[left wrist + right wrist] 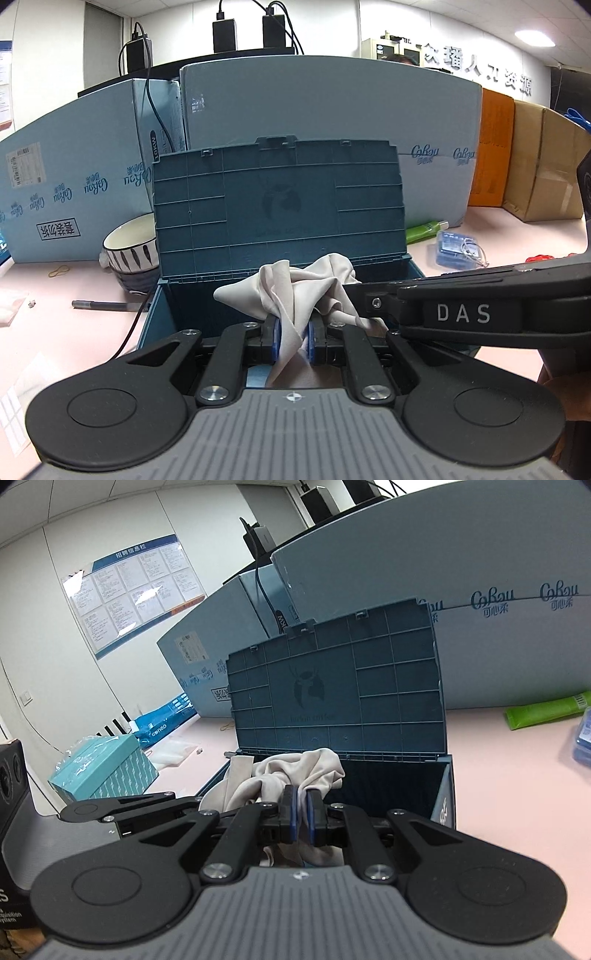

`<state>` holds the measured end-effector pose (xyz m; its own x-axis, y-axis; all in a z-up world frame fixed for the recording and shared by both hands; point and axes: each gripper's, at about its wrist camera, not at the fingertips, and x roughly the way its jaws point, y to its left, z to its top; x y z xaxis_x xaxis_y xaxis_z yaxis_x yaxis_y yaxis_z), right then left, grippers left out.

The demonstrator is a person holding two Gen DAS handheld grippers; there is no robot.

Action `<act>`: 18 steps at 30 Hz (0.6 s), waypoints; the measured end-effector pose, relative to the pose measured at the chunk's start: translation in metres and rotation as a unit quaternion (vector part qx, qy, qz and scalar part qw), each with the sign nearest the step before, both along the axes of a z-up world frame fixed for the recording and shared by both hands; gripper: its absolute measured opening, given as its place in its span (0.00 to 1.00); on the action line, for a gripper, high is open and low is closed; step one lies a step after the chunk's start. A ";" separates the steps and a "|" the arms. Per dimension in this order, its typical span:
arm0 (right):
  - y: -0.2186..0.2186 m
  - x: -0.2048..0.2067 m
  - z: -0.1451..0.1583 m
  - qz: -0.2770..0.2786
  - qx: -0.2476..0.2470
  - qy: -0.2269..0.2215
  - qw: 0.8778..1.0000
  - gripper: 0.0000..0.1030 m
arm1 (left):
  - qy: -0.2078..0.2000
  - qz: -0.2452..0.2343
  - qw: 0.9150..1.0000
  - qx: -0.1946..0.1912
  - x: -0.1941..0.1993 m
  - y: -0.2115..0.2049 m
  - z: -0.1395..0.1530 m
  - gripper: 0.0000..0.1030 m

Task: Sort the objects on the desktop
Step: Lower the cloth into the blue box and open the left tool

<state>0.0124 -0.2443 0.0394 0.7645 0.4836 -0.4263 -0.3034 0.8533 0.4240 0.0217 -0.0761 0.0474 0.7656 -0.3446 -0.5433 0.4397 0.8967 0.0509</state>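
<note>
Raised lid walls off the back of an open blue-grey plastic storage box (413, 273) on a pink desk (491, 221).

The ribbed upright lid (277, 199) blocks passage rearward; pale blue cardboard cartons (332, 103) close the space behind it. A striped ceramic bowl (127, 247) and a grey pen (107, 305) crowd the left flank, while bare desk lies open to the right.
</note>
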 end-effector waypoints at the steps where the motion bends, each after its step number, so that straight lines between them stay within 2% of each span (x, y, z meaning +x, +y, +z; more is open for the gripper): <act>1: 0.000 0.001 -0.001 0.001 0.000 0.002 1.000 0.11 | 0.002 0.000 1.000 0.002 0.001 0.000 -0.001 0.11; 10: -0.003 0.004 -0.005 0.002 -0.001 0.010 1.000 0.11 | 0.010 0.009 1.000 0.011 0.008 -0.001 -0.005 0.14; 14: -0.008 0.004 -0.008 -0.007 0.005 0.010 1.000 0.14 | 0.016 0.022 1.000 0.011 0.009 0.001 -0.007 0.32; 17: -0.007 0.002 -0.007 -0.003 0.006 0.002 1.000 0.23 | 0.019 0.030 0.999 0.012 0.010 0.003 -0.008 0.37; 18: -0.006 0.002 -0.006 0.001 0.006 -0.003 1.000 0.33 | 0.020 0.033 0.999 0.012 0.010 0.004 -0.009 0.39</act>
<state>0.0141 -0.2507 0.0334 0.7659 0.4898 -0.4166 -0.3071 0.8479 0.4323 0.0317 -0.0722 0.0388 0.7640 -0.2804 -0.5812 0.3819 0.9224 0.0570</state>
